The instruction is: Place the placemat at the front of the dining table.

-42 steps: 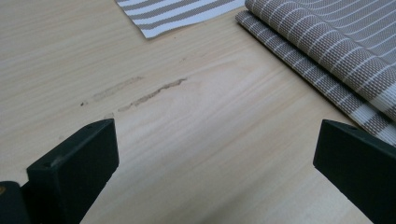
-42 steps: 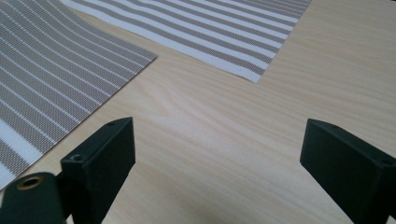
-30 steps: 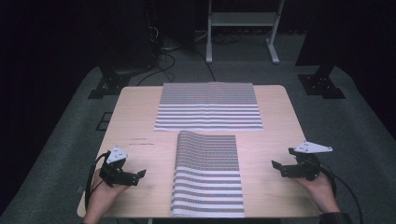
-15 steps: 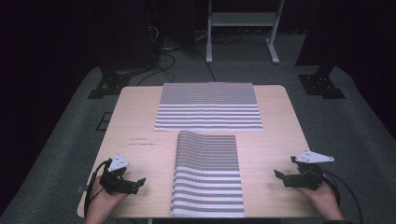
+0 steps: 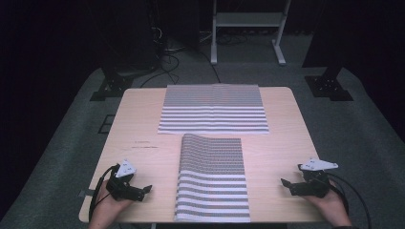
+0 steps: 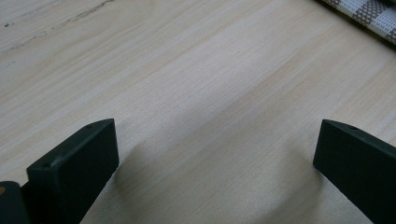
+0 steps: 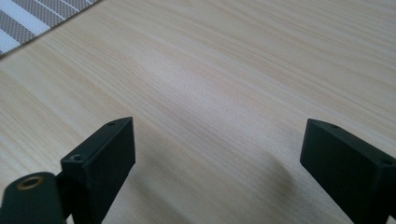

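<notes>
Two grey-and-white striped cloths lie on the wooden table (image 5: 143,119). A folded cloth (image 5: 213,176) lies lengthwise at the near middle. The other cloth (image 5: 213,109) is spread flat across the far half. My left gripper (image 5: 144,189) rests low over bare wood at the near left, open and holding nothing. My right gripper (image 5: 285,183) sits at the near right, likewise open over bare wood. In the left gripper view the gripper (image 6: 215,163) has its jaws wide apart, and a cloth corner (image 6: 369,11) shows top right. The right gripper (image 7: 219,158) stands wide too, with cloth (image 7: 32,18) top left.
Grey carpet surrounds the table. A white metal frame (image 5: 248,28) stands beyond the far edge, with cables (image 5: 167,52) and dark stand bases on the floor. Faint pen marks (image 5: 145,144) lie on the wood left of the folded cloth.
Both grippers have drawn back toward the near edge of the table and dropped lower. The cloths have not moved.
</notes>
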{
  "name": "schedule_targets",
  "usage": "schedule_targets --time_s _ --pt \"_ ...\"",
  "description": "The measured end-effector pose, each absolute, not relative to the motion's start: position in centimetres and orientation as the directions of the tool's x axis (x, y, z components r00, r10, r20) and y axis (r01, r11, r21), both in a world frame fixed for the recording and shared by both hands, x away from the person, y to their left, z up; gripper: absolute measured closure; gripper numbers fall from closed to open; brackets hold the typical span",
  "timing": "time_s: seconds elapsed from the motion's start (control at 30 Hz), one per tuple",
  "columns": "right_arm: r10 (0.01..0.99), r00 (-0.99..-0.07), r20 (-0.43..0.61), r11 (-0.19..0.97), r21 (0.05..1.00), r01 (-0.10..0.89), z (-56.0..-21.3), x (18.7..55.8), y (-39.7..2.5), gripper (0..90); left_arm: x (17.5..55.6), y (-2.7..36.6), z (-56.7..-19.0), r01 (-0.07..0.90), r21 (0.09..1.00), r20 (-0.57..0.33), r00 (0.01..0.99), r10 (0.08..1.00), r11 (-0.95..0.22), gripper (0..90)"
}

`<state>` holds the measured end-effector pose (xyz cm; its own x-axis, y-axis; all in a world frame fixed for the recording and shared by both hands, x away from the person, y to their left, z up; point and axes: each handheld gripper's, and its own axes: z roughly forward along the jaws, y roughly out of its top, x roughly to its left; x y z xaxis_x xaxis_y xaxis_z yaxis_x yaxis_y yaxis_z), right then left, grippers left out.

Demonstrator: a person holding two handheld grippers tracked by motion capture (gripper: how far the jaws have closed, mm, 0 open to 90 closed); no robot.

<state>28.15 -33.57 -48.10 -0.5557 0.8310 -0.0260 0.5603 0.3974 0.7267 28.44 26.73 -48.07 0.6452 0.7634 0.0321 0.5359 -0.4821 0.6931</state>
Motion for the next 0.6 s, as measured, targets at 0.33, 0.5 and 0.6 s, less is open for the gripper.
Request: schedule_targets --time_s 0.33,0.5,0.6 --pt "0.828 -0.561 0.004 0.386 0.722 0.574 -48.69 28.3 -33.79 9.0 28.45 26.92 -48.37 0.523 0.713 0.014 0.656 0.755 -0.468 0.0" --pt "0.826 -0.563 0.007 0.383 0.727 0.57 -48.77 28.28 -33.81 9.0 28.44 26.91 -48.38 0.522 0.714 0.014 0.656 0.755 -0.467 0.0" --pt "0.826 -0.564 0.009 0.381 0.728 0.569 -48.79 28.27 -33.82 9.0 28.44 26.91 -48.38 0.522 0.713 0.015 0.656 0.754 -0.468 0.0"
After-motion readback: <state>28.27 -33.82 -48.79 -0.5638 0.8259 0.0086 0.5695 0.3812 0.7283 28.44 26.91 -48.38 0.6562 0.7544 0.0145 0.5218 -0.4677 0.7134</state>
